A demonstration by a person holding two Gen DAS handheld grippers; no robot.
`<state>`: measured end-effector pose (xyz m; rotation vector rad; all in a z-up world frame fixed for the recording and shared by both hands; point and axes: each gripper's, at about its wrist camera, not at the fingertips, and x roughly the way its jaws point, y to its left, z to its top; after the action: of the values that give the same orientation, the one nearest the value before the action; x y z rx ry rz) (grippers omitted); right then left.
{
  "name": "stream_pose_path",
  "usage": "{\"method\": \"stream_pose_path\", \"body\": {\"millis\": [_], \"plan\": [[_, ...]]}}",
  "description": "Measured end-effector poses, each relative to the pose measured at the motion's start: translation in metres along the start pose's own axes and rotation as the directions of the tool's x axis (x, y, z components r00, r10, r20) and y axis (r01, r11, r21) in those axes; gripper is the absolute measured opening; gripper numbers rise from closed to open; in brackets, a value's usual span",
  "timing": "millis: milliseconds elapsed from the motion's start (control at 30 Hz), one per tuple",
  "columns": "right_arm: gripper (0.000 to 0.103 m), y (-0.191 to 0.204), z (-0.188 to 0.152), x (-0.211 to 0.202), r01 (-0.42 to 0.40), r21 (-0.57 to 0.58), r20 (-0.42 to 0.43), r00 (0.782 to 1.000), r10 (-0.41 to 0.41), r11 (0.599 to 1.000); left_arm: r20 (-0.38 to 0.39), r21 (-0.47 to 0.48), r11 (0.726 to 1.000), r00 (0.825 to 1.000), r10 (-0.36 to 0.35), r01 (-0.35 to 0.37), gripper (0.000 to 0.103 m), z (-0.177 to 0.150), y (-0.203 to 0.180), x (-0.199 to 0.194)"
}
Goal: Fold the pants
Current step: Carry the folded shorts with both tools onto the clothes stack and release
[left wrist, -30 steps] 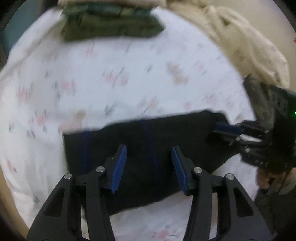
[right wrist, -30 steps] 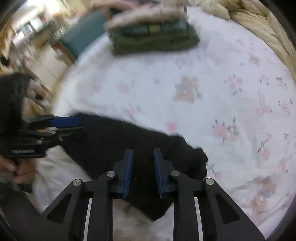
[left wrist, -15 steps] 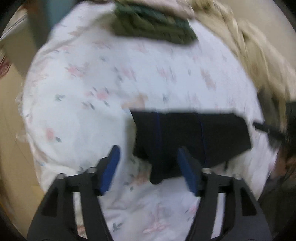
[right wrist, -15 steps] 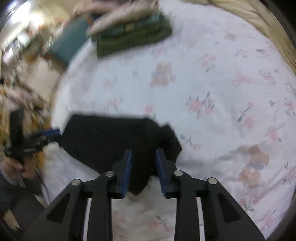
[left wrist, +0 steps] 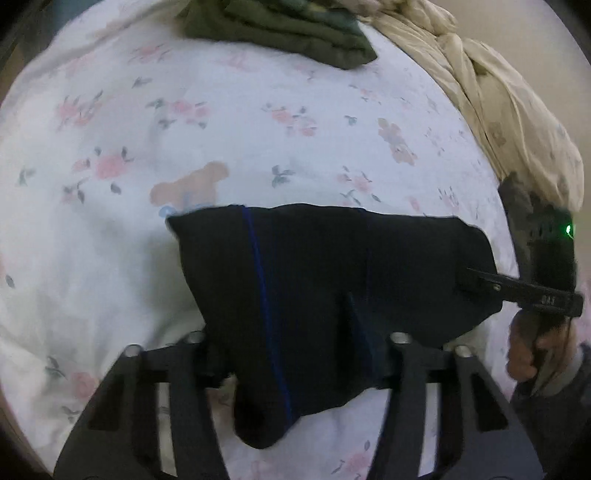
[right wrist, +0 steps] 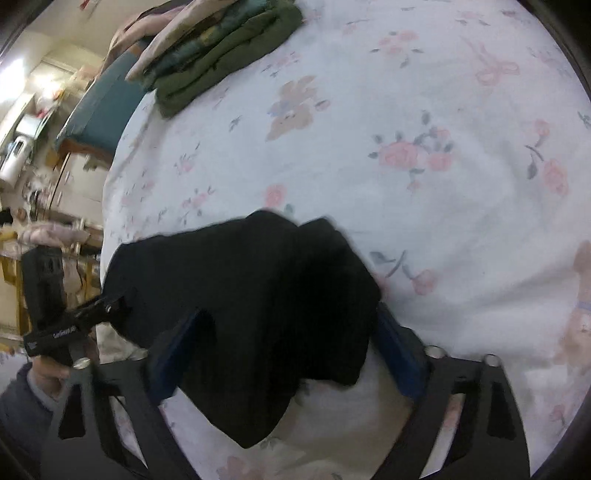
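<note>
The black pants (left wrist: pixel 325 288), with thin blue stripes, lie folded into a short bundle on the floral bed sheet (left wrist: pixel 221 122). My left gripper (left wrist: pixel 295 354) is open, its fingers spread to either side of the bundle's near edge, which covers the tips. In the right wrist view the pants (right wrist: pixel 258 295) lie between the wide-open blue pads (right wrist: pixel 399 354) of my right gripper (right wrist: pixel 284 350). The right gripper also shows in the left wrist view (left wrist: pixel 480 284), touching the bundle's right end. The left gripper shows in the right wrist view (right wrist: pixel 107 310) at the bundle's left end.
A stack of folded green and patterned clothes (left wrist: pixel 280 26) sits at the far side of the bed, also in the right wrist view (right wrist: pixel 218 59). A crumpled cream duvet (left wrist: pixel 498 107) lies along the right. A teal-topped piece of furniture (right wrist: pixel 99 114) and room clutter stand beyond the bed's left edge.
Both grippers have moved in close over the pants. The right gripper has opened wide from nearly shut. The left gripper stays open and now straddles the bundle's near edge.
</note>
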<state>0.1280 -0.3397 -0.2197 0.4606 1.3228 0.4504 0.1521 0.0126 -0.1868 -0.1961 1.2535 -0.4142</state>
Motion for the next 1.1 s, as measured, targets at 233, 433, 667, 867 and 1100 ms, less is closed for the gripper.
{"method": "stream_pose_path", "body": {"millis": [233, 433, 667, 867, 1100], "plan": [[0.028, 0.019, 0.012, -0.022, -0.078, -0.023, 0.094, 0.992, 0.08, 0.997, 0.083, -0.051, 0.996, 0.994, -0.064, 0.068, 0.019, 0.018, -0.005, -0.035], [0.027, 0.074, 0.085, -0.078, -0.121, -0.161, 0.26, 0.952, 0.161, 0.979, 0.257, 0.008, 0.995, 0.962, -0.096, 0.097, 0.019, 0.102, -0.023, -0.106], [0.027, 0.11, 0.254, -0.084, -0.051, -0.246, 0.33, 0.935, 0.133, 0.968, 0.317, 0.044, 0.999, 0.948, -0.028, 0.015, 0.02, 0.268, -0.012, -0.112], [0.027, 0.116, 0.376, -0.039, 0.007, -0.252, 0.306, 0.949, 0.073, 0.968, 0.321, -0.007, 1.0, 0.947, 0.029, -0.029, 0.02, 0.371, 0.019, -0.075], [0.041, 0.084, 0.432, 0.025, 0.07, -0.228, 0.261, 0.965, -0.008, 0.971, 0.304, -0.047, 0.998, 0.951, 0.051, -0.039, 0.042, 0.405, 0.067, -0.013]]}}
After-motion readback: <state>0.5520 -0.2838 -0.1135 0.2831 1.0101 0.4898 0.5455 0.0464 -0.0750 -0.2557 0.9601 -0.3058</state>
